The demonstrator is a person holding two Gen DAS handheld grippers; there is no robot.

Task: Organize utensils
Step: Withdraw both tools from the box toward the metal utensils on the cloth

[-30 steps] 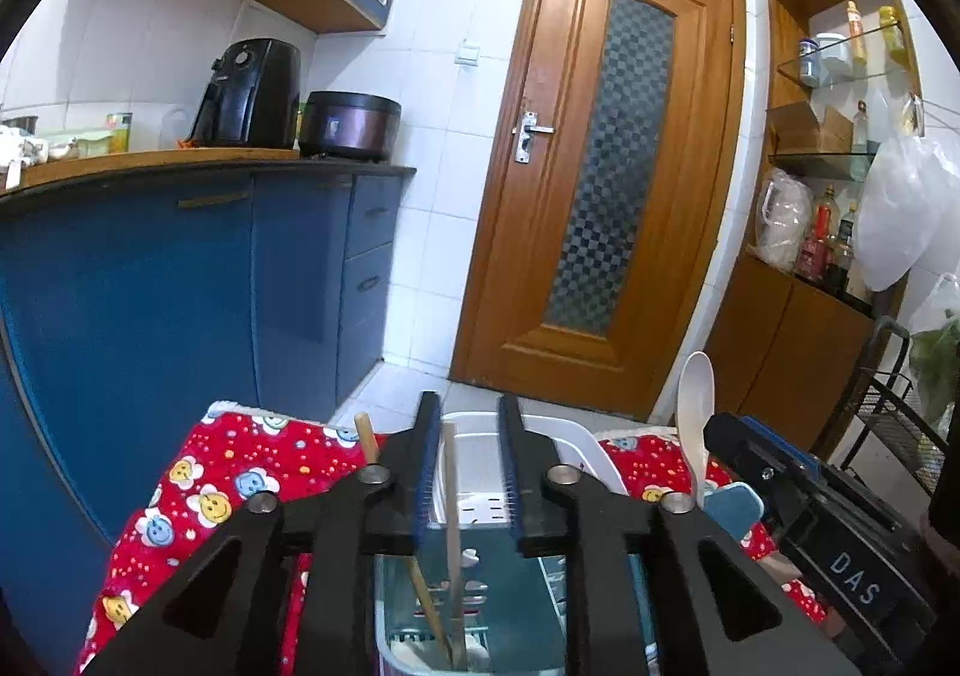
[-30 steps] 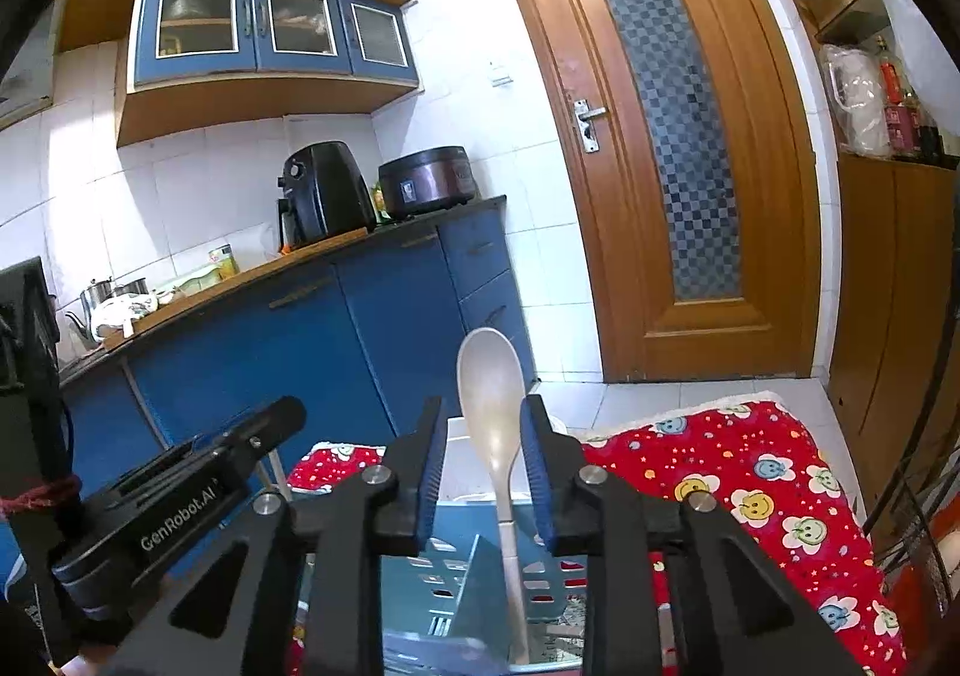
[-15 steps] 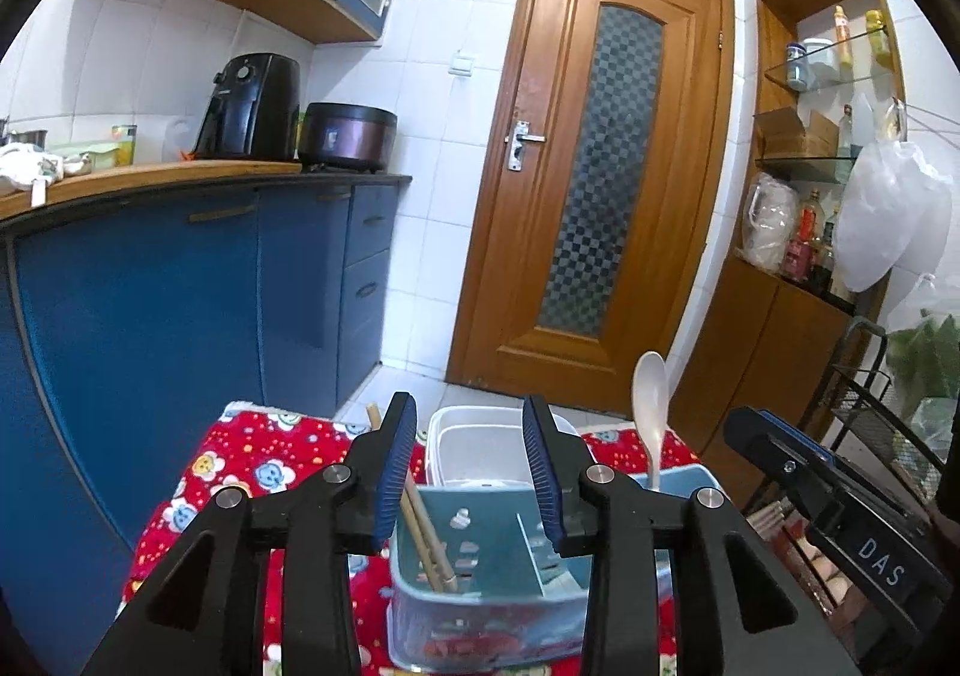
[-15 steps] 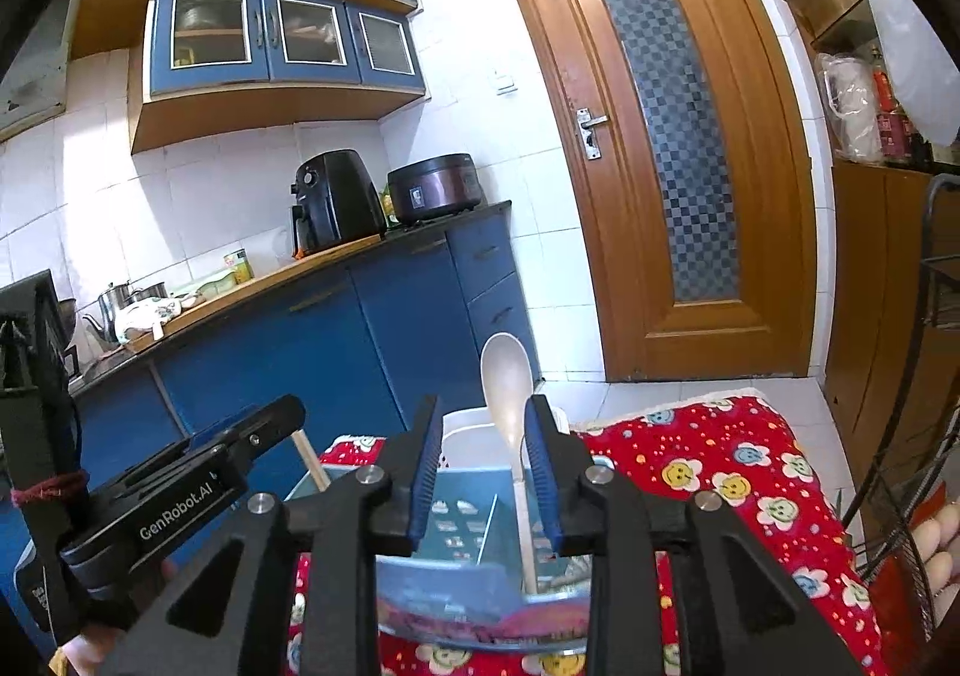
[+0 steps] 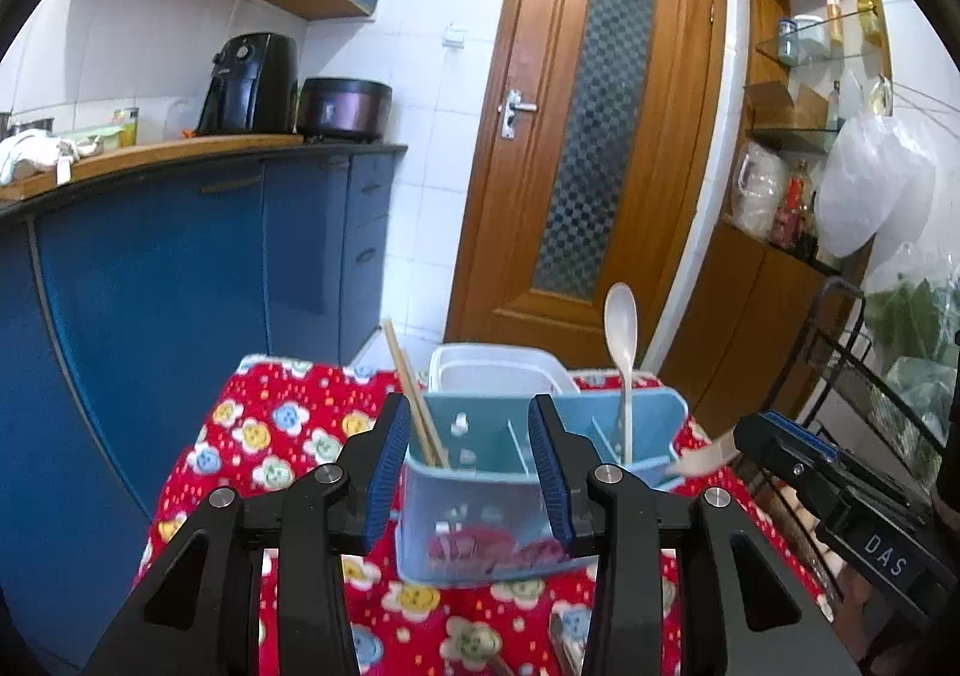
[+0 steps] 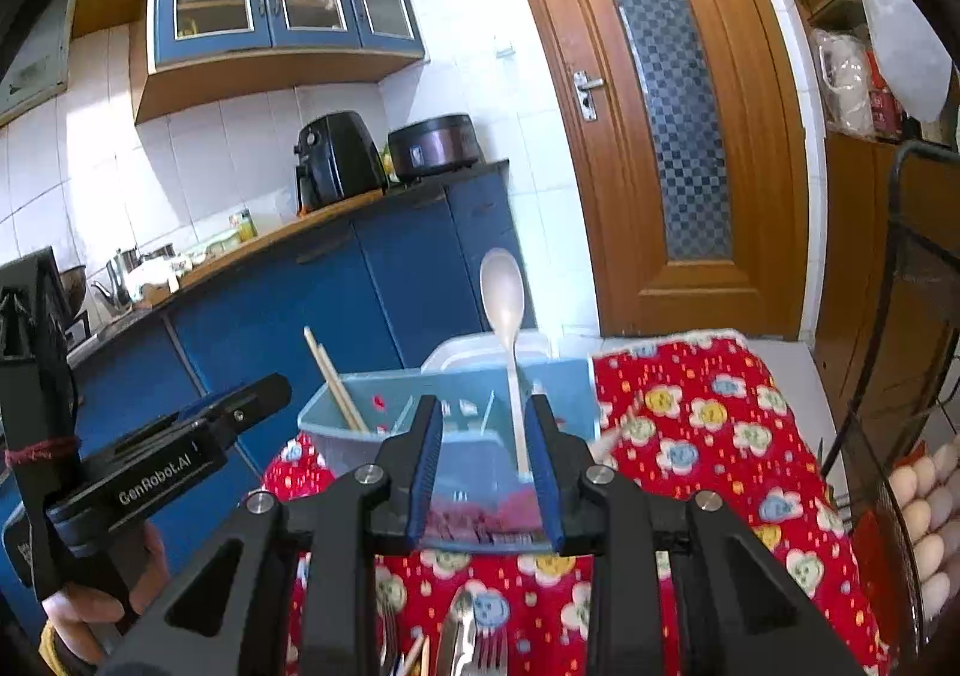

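The loose cutlery (image 6: pixel 462 646), forks and a knife lying with their long axes pointing roughly toward 12 o'clock, sits on the red floral cloth (image 6: pixel 708 436) at 6 o'clock of the right gripper (image 6: pixel 483 472), nearer it than the left. The right gripper's jaws stand narrow and empty. The left gripper (image 5: pixel 465 472) is opening, empty, facing the blue utensil caddy (image 5: pixel 480 502), where chopsticks (image 5: pixel 411 394) and white spoon (image 5: pixel 621 352) already stand upright.
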